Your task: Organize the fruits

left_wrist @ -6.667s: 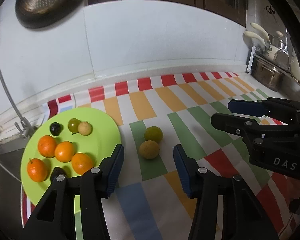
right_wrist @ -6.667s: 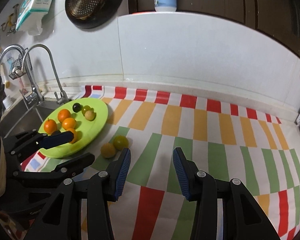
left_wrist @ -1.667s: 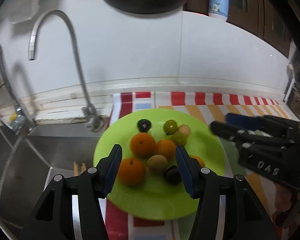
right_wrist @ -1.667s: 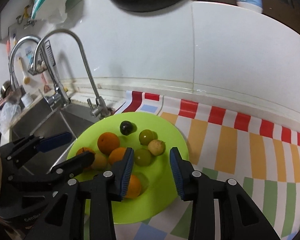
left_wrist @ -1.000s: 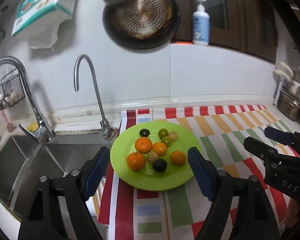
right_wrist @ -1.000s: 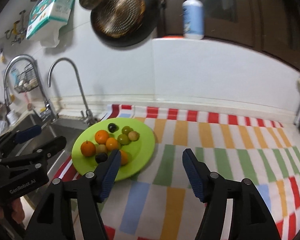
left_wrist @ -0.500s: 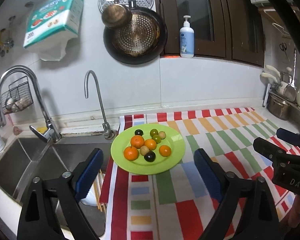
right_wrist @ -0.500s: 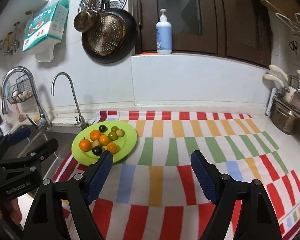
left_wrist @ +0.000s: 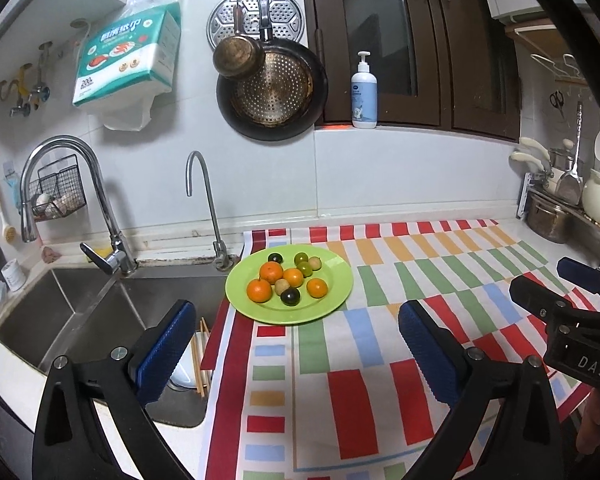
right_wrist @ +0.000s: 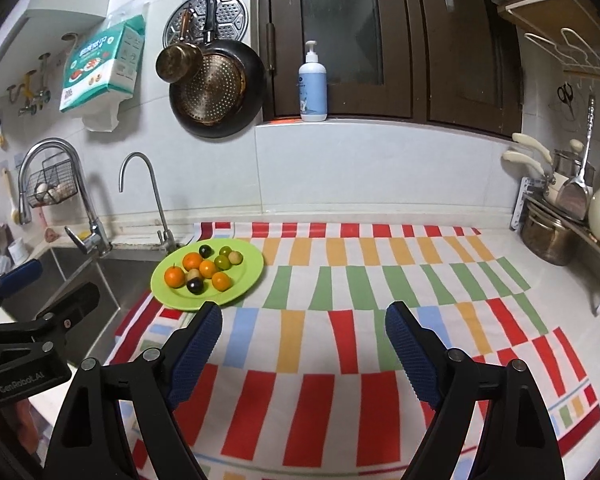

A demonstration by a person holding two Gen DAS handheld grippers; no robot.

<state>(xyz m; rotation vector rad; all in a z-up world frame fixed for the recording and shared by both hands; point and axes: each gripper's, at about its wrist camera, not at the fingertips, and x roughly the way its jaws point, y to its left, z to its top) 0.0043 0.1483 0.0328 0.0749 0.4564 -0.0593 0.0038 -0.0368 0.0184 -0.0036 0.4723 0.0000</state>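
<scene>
All the fruits (left_wrist: 286,282) sit close together on the green plate (left_wrist: 336,276), which is on the striped cloth (left_wrist: 380,320) on the worktop, w/ its left rim right by the sink (left_wrist: 60,312). The left claw (left_wrist: 290,356) & right claw (right_wrist: 302,350) are both well back from the plate, their jaws opening wide w/ nothing between them, so the job looks about done. What could go wrong: the plate is so near the sink edge that a bump from a claw, or a tug on the cloth, could tip it & send the round fruits rolling into the sink.
</scene>
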